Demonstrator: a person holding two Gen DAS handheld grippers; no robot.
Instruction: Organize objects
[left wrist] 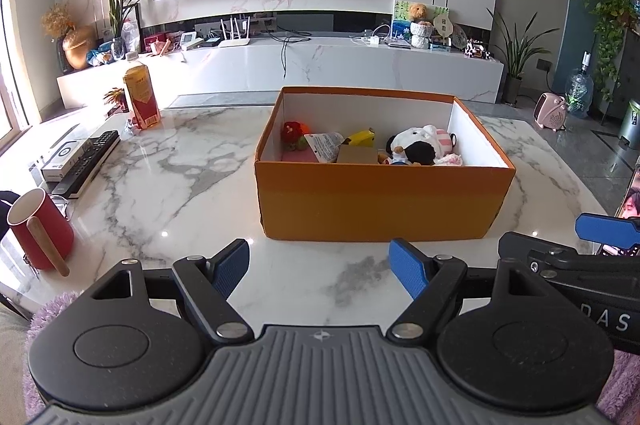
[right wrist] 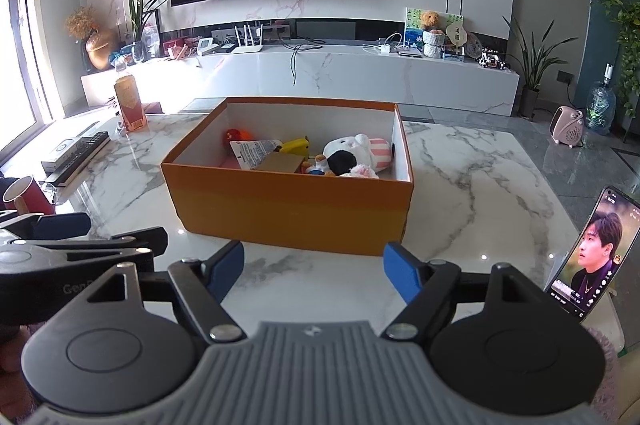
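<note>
An orange cardboard box (left wrist: pixel 376 201) (right wrist: pixel 288 209) with white inner walls stands on the marble table. Inside lie a white-and-black plush toy (left wrist: pixel 416 145) (right wrist: pixel 356 155), a yellow toy (left wrist: pixel 362 137) (right wrist: pixel 296 146), a red toy (left wrist: pixel 292 131) (right wrist: pixel 234 135), a labelled packet (left wrist: pixel 326 145) (right wrist: pixel 254 151) and a small brown carton (left wrist: pixel 357 155) (right wrist: pixel 280 163). My left gripper (left wrist: pixel 320 271) hovers open over bare marble just in front of the box, holding nothing. My right gripper (right wrist: pixel 314 267) is likewise open and empty in front of the box. Each gripper's blue-padded fingers show at the other view's edge.
A red mug (left wrist: pixel 38 229) (right wrist: pixel 26 195) with a wooden handle sits at the left. Remote controls (left wrist: pixel 90 161) and a white device lie beyond it. An orange bottle (left wrist: pixel 140 97) (right wrist: pixel 129 103) stands at the far left. A phone (right wrist: pixel 592 257) leans upright at the right edge.
</note>
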